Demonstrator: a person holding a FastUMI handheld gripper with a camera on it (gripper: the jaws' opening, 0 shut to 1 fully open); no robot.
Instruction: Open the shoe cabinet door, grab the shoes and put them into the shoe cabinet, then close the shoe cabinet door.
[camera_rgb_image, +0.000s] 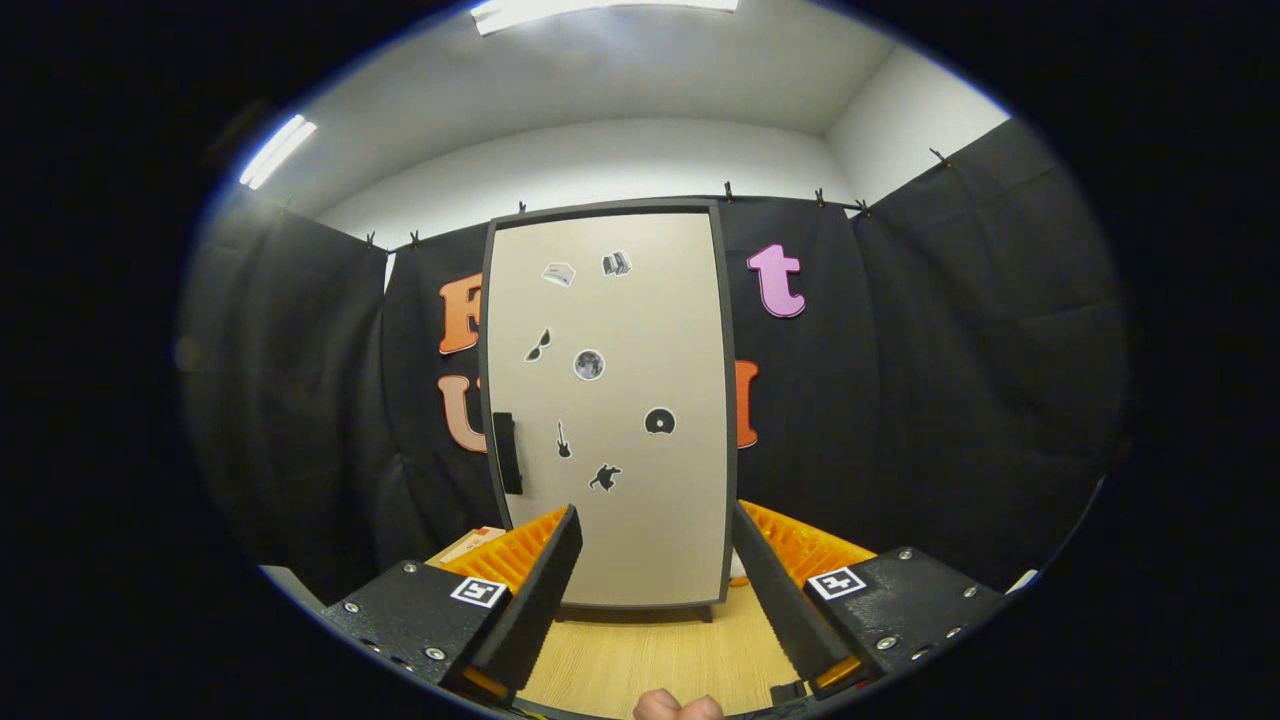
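Observation:
A tall shoe cabinet stands straight ahead on the wooden table, its beige door shut inside a dark frame. Small stickers dot the door, and a dark handle sits on its left edge at mid-height. My gripper is open, its two fingers spread wide with nothing between them. They point at the lower part of the door, a short way off from it. The handle lies up and to the left of the left finger.
The cabinet rests on a light wooden tabletop. A small cardboard box shows behind the left finger, beside the cabinet's left foot. Black cloth walls close in the booth on both sides. A fingertip of the holding hand pokes in below.

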